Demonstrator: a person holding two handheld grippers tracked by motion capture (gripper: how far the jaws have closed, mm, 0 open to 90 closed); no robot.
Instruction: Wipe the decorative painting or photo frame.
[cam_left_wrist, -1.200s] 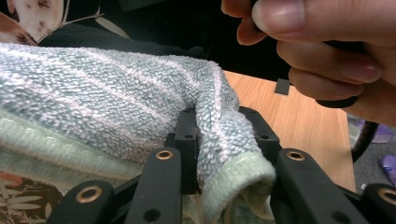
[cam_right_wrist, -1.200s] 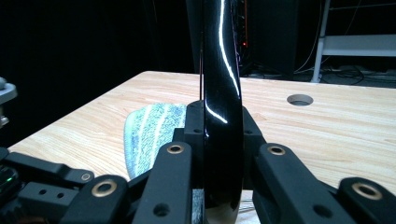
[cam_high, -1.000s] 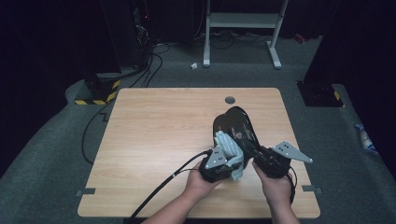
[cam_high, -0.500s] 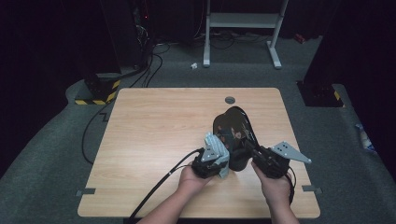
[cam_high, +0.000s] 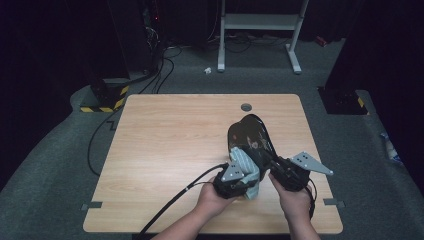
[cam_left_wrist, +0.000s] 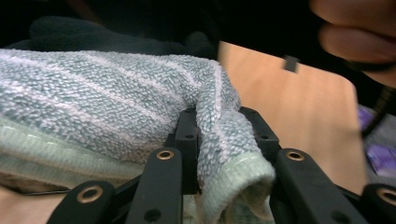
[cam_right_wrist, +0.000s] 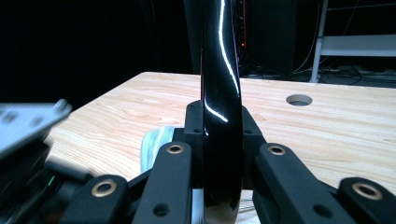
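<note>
One black glossy plate (cam_high: 250, 137) stands on edge over the right half of the wooden table (cam_high: 170, 145), tilted up from the near side. The right gripper (cam_high: 272, 165) pinches its rim, both jaws pressed against the thin dark edge (cam_right_wrist: 222, 116). One pale blue-green towel (cam_high: 245, 165) lies against the plate's face, and the left gripper (cam_high: 240, 175) has its jaws clamped on a fold of that cloth (cam_left_wrist: 219, 154). Two hands hold the two grippers near the table's front edge.
</note>
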